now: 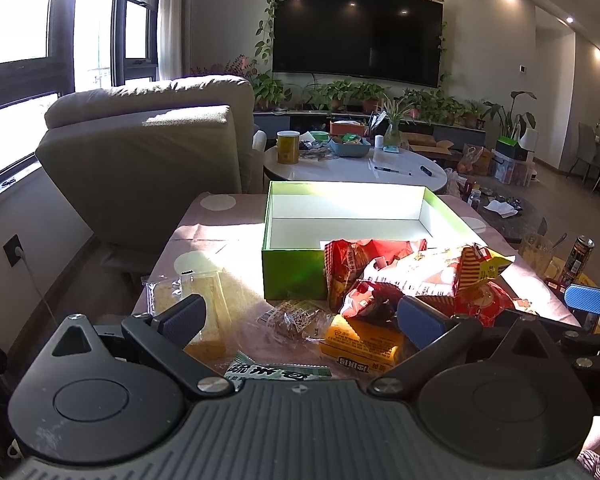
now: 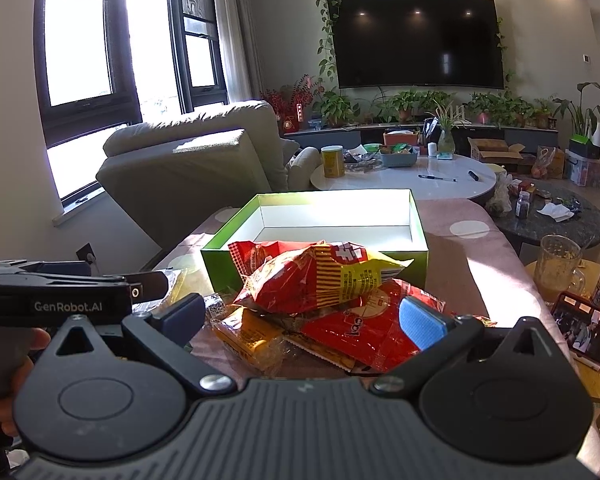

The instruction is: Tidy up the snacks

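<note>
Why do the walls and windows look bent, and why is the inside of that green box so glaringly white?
Both wrist views use fisheye lenses, so the window frames bow outward. In the left wrist view, sunlight floods the green box, washing out its white interior; in the right wrist view, the windows are blown out and the TV mirrors ceiling lights.

Sunlit windows, a beige armchair, a wall-mounted television above potted plants

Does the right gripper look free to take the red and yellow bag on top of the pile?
Probably yes: the right gripper is open, and the red and yellow bag lies uncovered just ahead of it.
</note>
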A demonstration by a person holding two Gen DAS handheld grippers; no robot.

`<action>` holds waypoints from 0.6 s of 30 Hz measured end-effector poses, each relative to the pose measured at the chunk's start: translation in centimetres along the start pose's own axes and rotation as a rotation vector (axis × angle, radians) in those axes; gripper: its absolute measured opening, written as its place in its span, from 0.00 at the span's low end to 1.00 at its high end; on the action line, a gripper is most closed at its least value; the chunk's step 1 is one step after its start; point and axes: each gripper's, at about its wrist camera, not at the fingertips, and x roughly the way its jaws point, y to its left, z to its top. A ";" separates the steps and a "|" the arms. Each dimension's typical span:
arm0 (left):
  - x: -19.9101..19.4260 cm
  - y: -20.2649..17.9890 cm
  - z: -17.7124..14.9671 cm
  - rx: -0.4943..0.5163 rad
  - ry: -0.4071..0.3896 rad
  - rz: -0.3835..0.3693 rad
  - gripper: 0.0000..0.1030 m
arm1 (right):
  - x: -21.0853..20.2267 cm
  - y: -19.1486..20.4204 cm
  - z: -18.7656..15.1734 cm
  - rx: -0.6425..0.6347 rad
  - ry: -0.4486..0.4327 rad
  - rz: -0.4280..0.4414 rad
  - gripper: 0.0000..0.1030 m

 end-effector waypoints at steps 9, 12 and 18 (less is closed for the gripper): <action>0.1 0.1 -0.2 -0.004 0.003 0.003 0.99 | 0.0 -0.2 -0.1 0.005 0.003 0.002 0.73; 0.0 0.1 -0.2 -0.004 0.003 0.002 0.99 | 0.0 -0.2 -0.1 0.005 0.003 0.001 0.73; 0.0 0.0 -0.2 0.005 -0.001 0.000 0.99 | 0.0 -0.2 -0.1 0.005 0.002 0.002 0.73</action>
